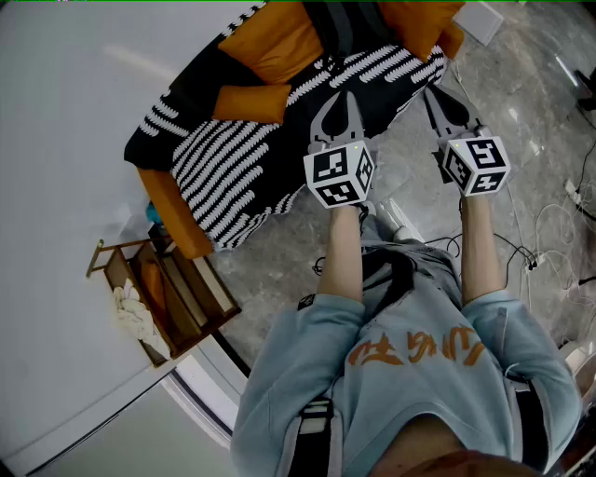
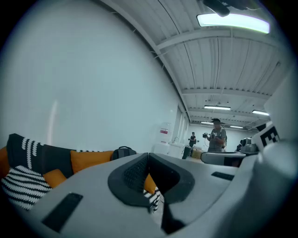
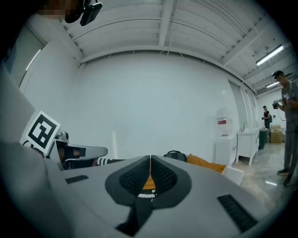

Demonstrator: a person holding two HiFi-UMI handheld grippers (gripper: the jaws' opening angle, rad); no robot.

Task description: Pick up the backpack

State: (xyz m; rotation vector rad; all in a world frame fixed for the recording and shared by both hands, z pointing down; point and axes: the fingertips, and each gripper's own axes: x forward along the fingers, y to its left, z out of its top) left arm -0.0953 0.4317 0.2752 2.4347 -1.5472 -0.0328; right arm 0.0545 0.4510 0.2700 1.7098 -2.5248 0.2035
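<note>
A dark backpack (image 1: 337, 26) sits at the back of a sofa (image 1: 233, 158) that has a black-and-white striped cover and orange cushions. It also shows small and far off in the left gripper view, as the backpack (image 2: 122, 152), and in the right gripper view, as the backpack (image 3: 174, 155). Both grippers are held out level in front of the person, above the sofa's front edge and well short of the backpack. My left gripper (image 1: 346, 95) (image 2: 148, 156) is shut with nothing in it. My right gripper (image 1: 431, 93) (image 3: 150, 159) is shut and empty too.
A wooden side rack (image 1: 158, 298) holding a pale cloth stands by the white wall at the sofa's left end. Cables (image 1: 549, 238) trail over the marble floor on the right. A person (image 2: 217, 135) stands far down the hall, and a white cabinet (image 3: 247, 144) is beside the sofa.
</note>
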